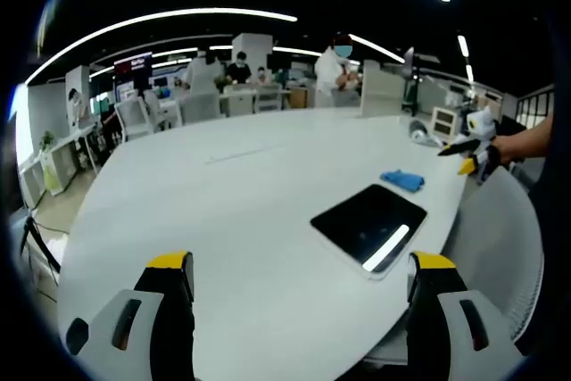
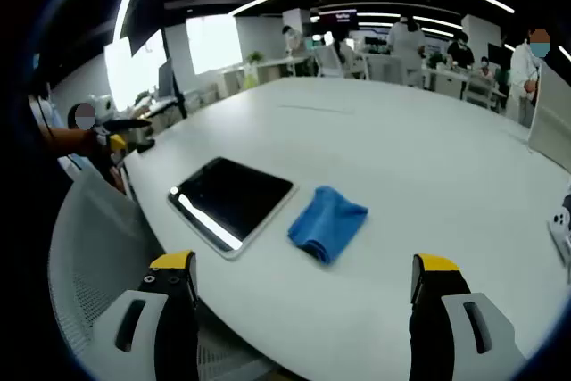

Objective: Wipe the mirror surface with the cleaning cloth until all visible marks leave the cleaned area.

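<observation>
Mirror (image 2: 232, 198) and blue cleaning cloth (image 2: 327, 222) lying just beside one another, apart, near the edge of the white worktop (image 2: 401, 149). The right tool (image 2: 303, 296), jaws spread wide and empty, looks straight at the cloth, which lies ahead between its jaws, the mirror to the cloth's left. The left tool (image 1: 302, 296), equally wide and empty, stands farther off; the right is judged nearer for the pick-up. No containers are visible.

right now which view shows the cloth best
The right gripper view: the cloth lies large and near the middle, just right of the mirror, its folds plain to see. In the left gripper view the cloth is a small blue patch beyond the mirror, with little detail.
</observation>
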